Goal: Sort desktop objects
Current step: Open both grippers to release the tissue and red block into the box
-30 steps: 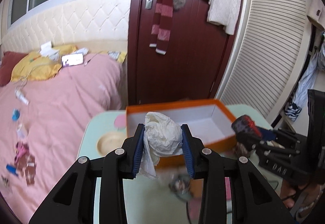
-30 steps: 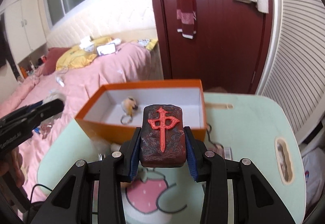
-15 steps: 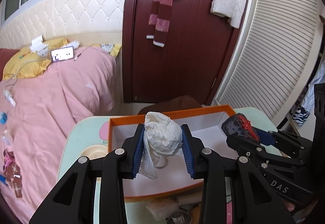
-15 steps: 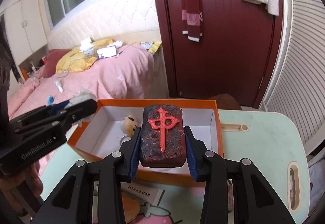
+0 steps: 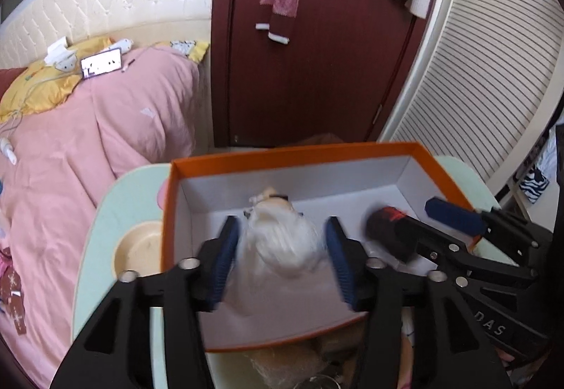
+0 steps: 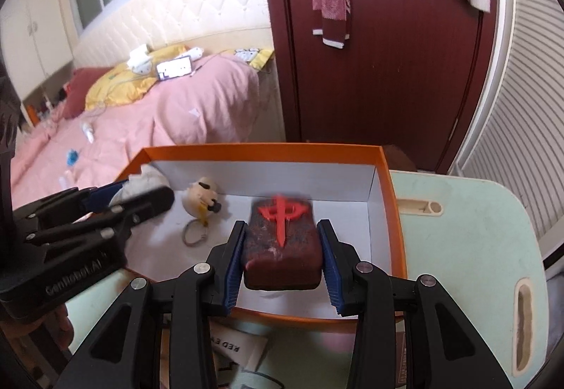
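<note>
An orange box (image 5: 296, 154) with a white inside stands on the pale green table; it also shows in the right wrist view (image 6: 394, 209). My left gripper (image 5: 282, 257) is open over the box; the white crumpled tissue (image 5: 285, 241) sits blurred between its spread jaws, apart from the pads. My right gripper (image 6: 283, 255) is open too; the dark red mahjong block (image 6: 282, 244) with a red character drops between its jaws into the box. A small duck keychain (image 6: 204, 198) lies on the box floor.
A pale green table (image 6: 465, 248) with a slot handle carries the box. A cream bowl (image 5: 137, 248) sits left of the box. Papers (image 6: 239, 346) lie in front of it. A pink bed (image 5: 88, 149) is left, a dark red door (image 5: 310, 54) behind.
Both grippers moved forward over the box and opened. The tissue and the mahjong block have left the pads and drop into the box.
</note>
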Action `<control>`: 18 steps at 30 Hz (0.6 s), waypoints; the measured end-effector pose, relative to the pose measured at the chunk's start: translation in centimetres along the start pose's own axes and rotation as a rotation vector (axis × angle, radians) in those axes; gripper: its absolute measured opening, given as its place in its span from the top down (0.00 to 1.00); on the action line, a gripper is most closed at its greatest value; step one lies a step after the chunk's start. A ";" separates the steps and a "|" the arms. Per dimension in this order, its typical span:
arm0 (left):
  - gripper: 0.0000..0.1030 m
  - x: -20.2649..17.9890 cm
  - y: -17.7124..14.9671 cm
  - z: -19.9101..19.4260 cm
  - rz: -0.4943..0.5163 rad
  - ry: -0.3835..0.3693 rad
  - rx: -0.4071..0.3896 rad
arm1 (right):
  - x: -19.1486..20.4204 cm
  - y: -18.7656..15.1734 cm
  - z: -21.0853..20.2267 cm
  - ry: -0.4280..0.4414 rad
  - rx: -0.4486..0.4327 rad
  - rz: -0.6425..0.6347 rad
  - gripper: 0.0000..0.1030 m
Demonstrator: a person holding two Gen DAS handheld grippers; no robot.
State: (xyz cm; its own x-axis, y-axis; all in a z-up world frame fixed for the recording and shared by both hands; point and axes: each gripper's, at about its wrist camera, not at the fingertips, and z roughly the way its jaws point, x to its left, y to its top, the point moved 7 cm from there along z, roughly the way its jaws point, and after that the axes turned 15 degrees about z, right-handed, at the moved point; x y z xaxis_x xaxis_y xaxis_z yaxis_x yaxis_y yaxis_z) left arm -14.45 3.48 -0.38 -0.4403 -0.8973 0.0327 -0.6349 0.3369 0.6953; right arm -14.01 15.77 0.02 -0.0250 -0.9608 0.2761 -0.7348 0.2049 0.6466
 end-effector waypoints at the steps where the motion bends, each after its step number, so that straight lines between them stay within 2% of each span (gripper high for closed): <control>1: 0.39 -0.1 -0.1 -0.2 0.000 0.004 -0.008 | -0.1 0.0 0.0 0.007 0.003 0.008 0.48; 9: 0.38 -0.2 0.0 -2.0 0.014 0.010 -0.035 | -0.4 0.1 -1.2 0.026 -0.007 0.033 0.47; 18: 0.38 -0.3 -0.8 -6.0 0.011 0.022 -0.059 | -0.3 -0.4 -4.1 0.025 -0.036 0.016 0.45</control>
State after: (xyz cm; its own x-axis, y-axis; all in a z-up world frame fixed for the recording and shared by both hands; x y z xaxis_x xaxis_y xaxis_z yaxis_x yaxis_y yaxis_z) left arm -10.01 1.74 3.35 -0.4323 -0.9000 0.0556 -0.5913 0.3295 0.7360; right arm -10.90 16.69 2.59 -0.0197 -0.9525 0.3038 -0.7096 0.2274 0.6668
